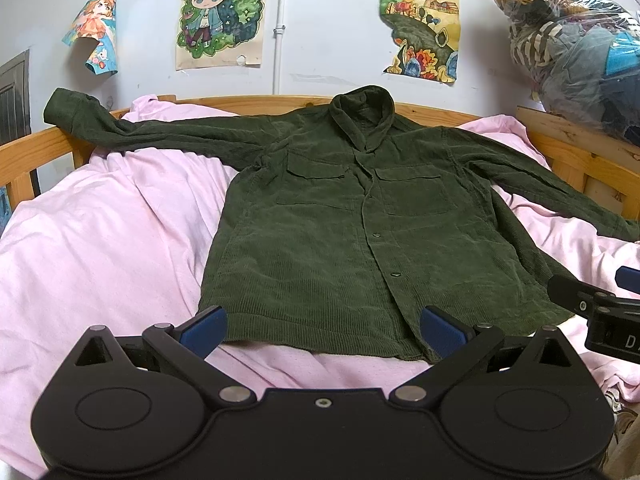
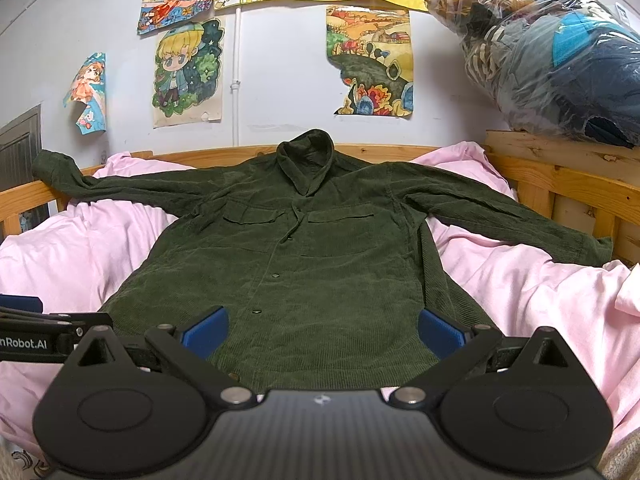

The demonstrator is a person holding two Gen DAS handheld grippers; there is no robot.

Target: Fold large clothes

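Note:
A dark green corduroy shirt (image 1: 320, 216) lies flat, front up and buttoned, on a pink sheet, sleeves spread to both sides; it also shows in the right wrist view (image 2: 288, 264). Its left sleeve cuff (image 1: 64, 108) hangs over the wooden rail. My left gripper (image 1: 322, 332) is open and empty, just above the shirt's near hem. My right gripper (image 2: 322, 332) is open and empty over the hem's right part. The right gripper's body (image 1: 600, 312) shows at the right edge of the left wrist view.
The pink sheet (image 1: 100, 240) covers a bed with a wooden frame (image 1: 248, 101) against a white wall with posters (image 1: 222, 12). A clear plastic bag of clothes (image 2: 552, 52) sits on the frame's right corner.

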